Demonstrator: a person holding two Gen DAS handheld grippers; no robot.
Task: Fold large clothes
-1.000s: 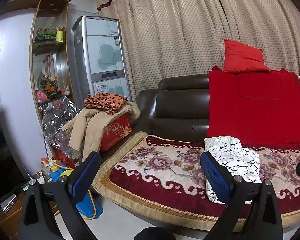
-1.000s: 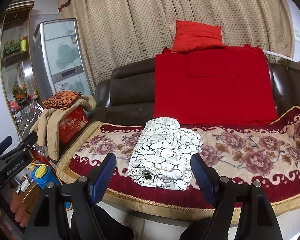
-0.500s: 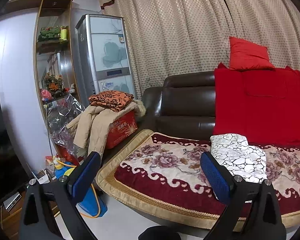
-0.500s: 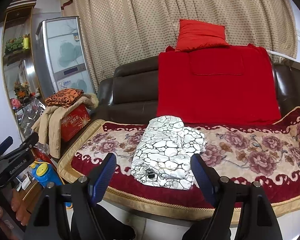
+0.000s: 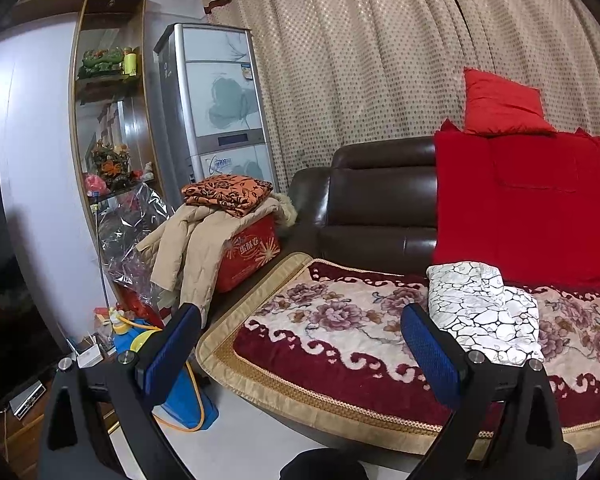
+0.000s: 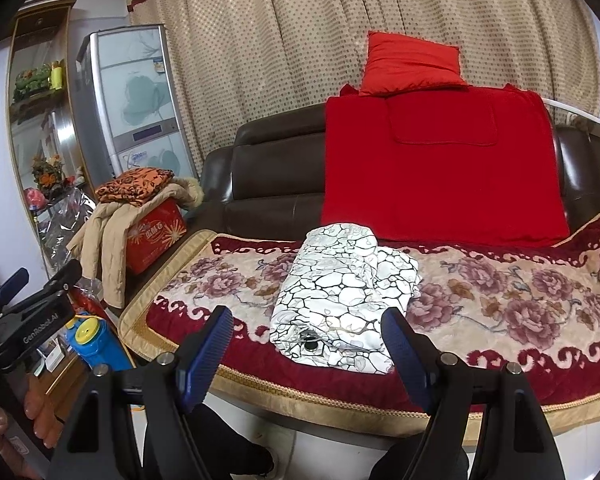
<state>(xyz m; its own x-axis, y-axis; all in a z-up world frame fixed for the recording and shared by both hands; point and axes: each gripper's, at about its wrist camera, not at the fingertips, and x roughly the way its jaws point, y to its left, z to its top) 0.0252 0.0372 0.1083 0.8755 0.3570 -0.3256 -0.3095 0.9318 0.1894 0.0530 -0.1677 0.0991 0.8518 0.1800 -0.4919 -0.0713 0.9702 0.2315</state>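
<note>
The right gripper (image 6: 306, 342) has its jaws spread wide with nothing between the blue pads, hanging in front of the sofa's front edge. Just beyond them, near that edge, lies the folded garment (image 6: 342, 296), white with a black crackle pattern, in a thick bundle on the floral blanket (image 6: 520, 300) that covers the seat. A small dark round fastener shows at the bundle's near end; what kind of garment it is cannot be told.

The left gripper (image 5: 300, 344) is likewise released and empty, off to the left of the garment (image 5: 480, 312), whose near corner is hidden behind the gripper's right finger. A red throw (image 6: 440, 168) drapes the sofa back, with a red cushion (image 6: 412, 64) on top. At the far left edge of the right wrist view, fingertips of the person's hand (image 6: 40, 420) are cut off by the frame.
</note>
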